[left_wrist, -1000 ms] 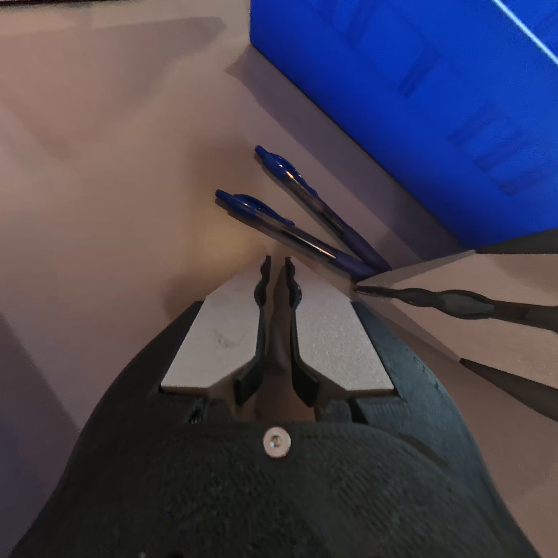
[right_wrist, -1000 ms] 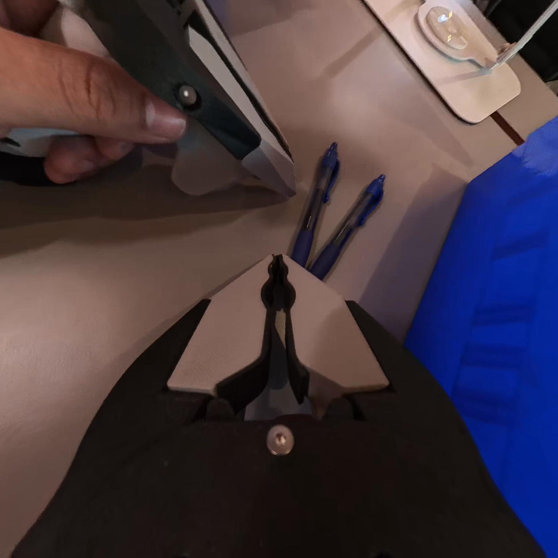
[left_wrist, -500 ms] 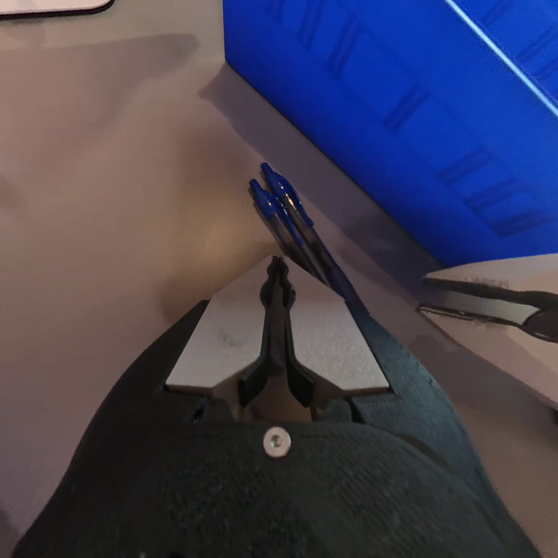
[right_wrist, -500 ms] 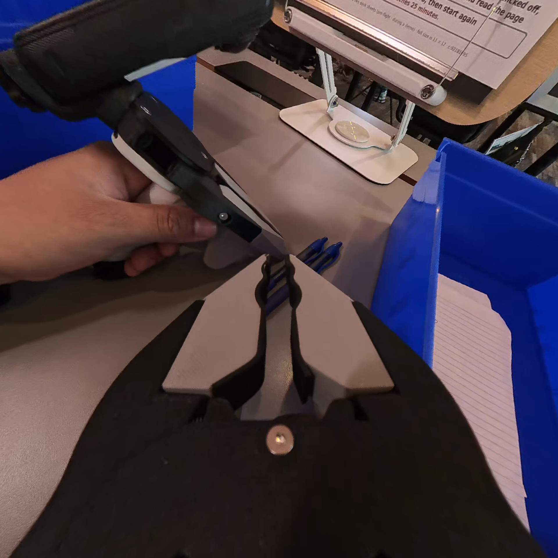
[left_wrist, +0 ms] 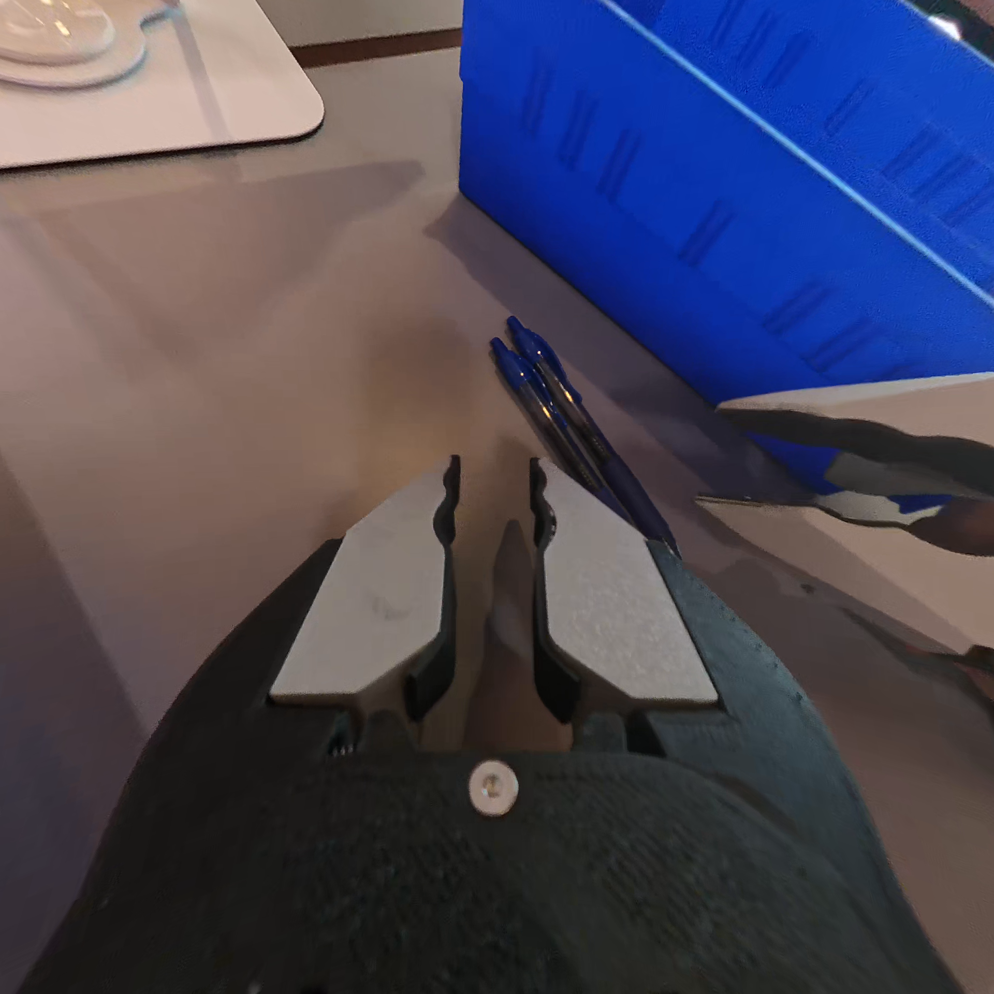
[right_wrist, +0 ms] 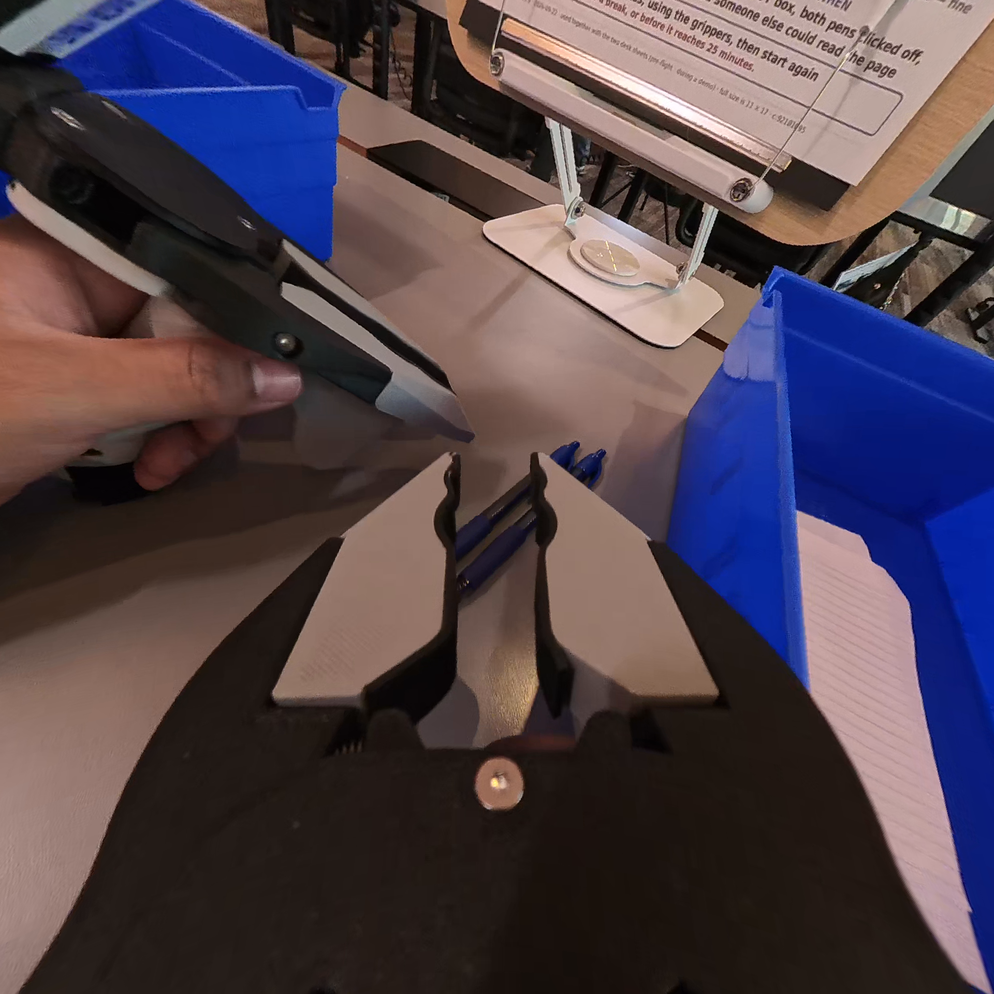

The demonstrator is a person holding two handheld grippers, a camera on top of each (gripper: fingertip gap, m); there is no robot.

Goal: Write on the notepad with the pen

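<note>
Two blue pens [left_wrist: 554, 409] lie side by side on the grey table, close to the wall of a blue bin [left_wrist: 699, 188]. My left gripper [left_wrist: 494, 473] is slightly open and empty, its tips just left of the pens' grip ends. My right gripper [right_wrist: 494, 473] is open and empty; the pens [right_wrist: 495, 532] show in the gap between its fingers. The lined notepad [right_wrist: 871, 672] lies inside the blue bin [right_wrist: 753, 430] on the right. The left gripper [right_wrist: 457, 430] shows in the right wrist view, held by a hand [right_wrist: 134, 387]. The right gripper [left_wrist: 715, 457] shows at the right of the left wrist view.
A paper stand with a white base [right_wrist: 608, 269] and a printed sheet [right_wrist: 753, 64] stands at the table's far edge; its base also shows in the left wrist view [left_wrist: 215, 80]. A second blue bin [right_wrist: 231, 118] stands at the far left. Tip to tip, the grippers are about 7 cm apart.
The pens, spread in a V a second ago, now lie together. Both grippers have opened from shut or nearly shut. The right wrist view has tilted up, and the bin and stand have come into it.
</note>
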